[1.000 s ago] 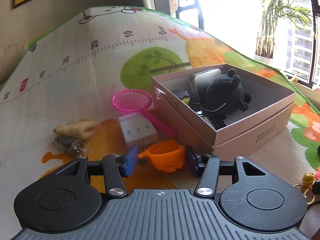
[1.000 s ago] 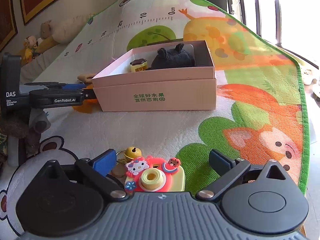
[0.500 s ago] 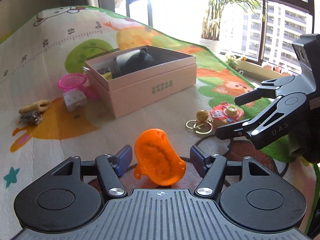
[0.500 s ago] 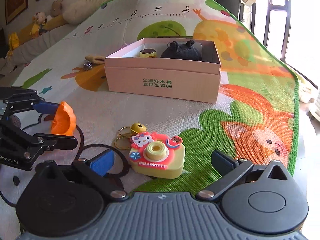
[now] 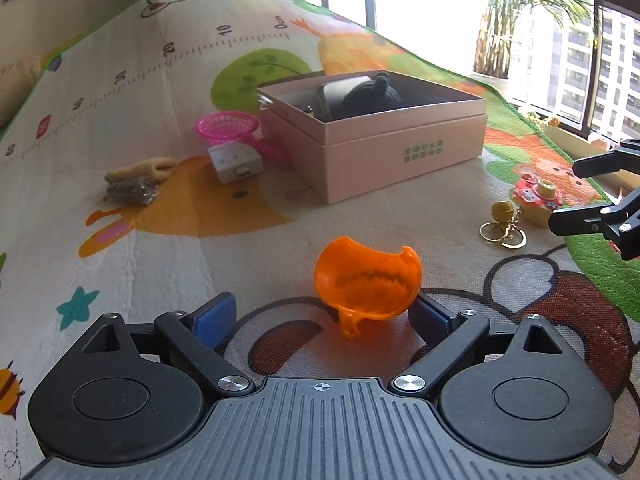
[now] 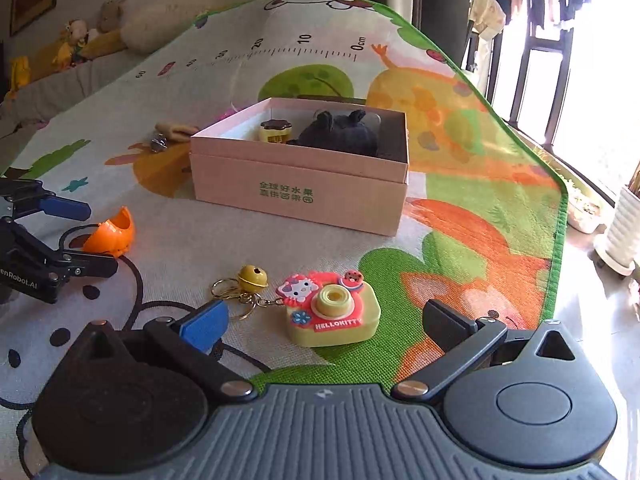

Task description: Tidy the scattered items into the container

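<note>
The big printed play mat (image 5: 168, 92) with its cartoon animals and ruler strip carries everything here, so I work low over it. The pale pink cardboard box (image 5: 404, 148) sits open-topped near the middle of the mat, lid off so things can drop straight in; a black plush toy (image 6: 340, 136) and a small yellow pudding-shaped toy (image 6: 274, 131) already lie inside. My left gripper (image 5: 320, 314) has just been opening, and its blue-padded fingers (image 5: 212, 316) now stand wide apart; the orange plastic cup-shaped toy (image 5: 366, 280) rests tipped on the mat between them, close against the right-hand pad, though I cannot tell whether it touches, and it is not squeezed. It lies well short of the box, so I judge it needs a fresh grasp. My right gripper (image 6: 324, 326) is spread wide too, holding nothing, framing the yellow and red Hello Kitty toy camera (image 6: 332, 314) to close on it next. Its gold bell keyring (image 6: 252, 280) trails beside it. Beyond the box wait a pink plastic mesh basket (image 5: 228, 126) and a white plug adaptor (image 5: 236, 160)
</note>
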